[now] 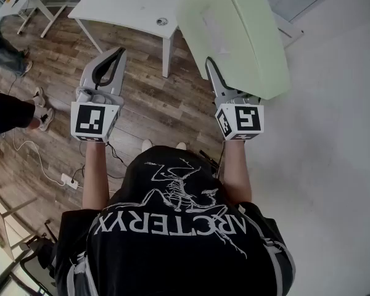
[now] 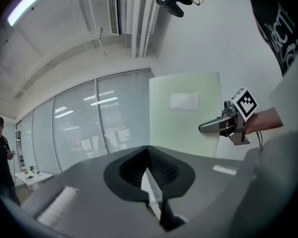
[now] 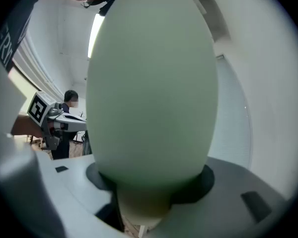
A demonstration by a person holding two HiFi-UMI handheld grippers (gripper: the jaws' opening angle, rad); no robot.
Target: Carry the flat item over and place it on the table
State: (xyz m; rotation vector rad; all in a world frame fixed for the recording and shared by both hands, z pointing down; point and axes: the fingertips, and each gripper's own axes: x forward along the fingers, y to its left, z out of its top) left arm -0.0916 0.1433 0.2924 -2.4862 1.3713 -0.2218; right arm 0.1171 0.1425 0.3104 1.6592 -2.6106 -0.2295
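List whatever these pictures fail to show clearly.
Head view: the board has its far end cut off by the top edge.
Head view: the table is partly hidden behind the board, and its far side is cut off.
Left gripper view: the label on the board is too small to read.
Right gripper view: the board covers where the right hand-held gripper presses on it.

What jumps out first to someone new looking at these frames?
The big pale green board at the upper right of the head view, gripped at its near edge by the right gripper; it fills most of the right gripper view. The left gripper hangs beside it over the wood floor, fingers together and empty. Just ahead stands the white table.
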